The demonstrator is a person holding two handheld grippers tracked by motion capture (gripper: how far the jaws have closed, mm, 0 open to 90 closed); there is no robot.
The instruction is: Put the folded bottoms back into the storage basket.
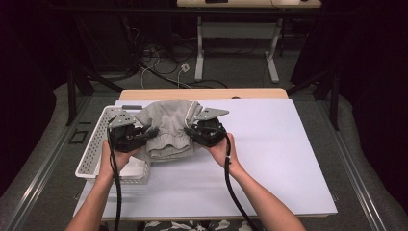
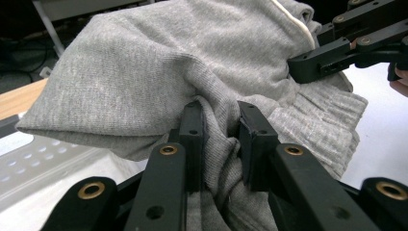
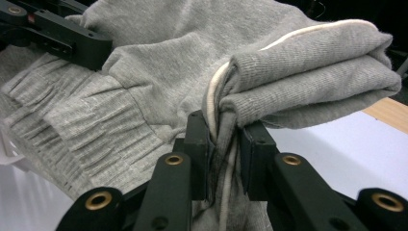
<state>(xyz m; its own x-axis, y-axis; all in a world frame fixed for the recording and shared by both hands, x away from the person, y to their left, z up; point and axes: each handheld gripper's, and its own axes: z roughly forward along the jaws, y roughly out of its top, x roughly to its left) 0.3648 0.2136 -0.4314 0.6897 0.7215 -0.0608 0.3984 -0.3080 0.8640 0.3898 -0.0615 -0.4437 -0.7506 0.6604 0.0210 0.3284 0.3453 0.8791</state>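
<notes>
I hold one grey garment [image 1: 168,127] with my two grippers, above the left part of the white table [image 1: 269,159]. My left gripper [image 2: 221,139] is clamped on its fabric, my right gripper [image 3: 226,144] on its folded edge. One white basket [image 1: 96,154] stands at the left.

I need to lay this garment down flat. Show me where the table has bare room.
The white table top is bare to the right of the grey garment, out to its right edge, and across the near strip between the forearms. The left is crowded: the white basket sits there, under the left tongs.
</notes>
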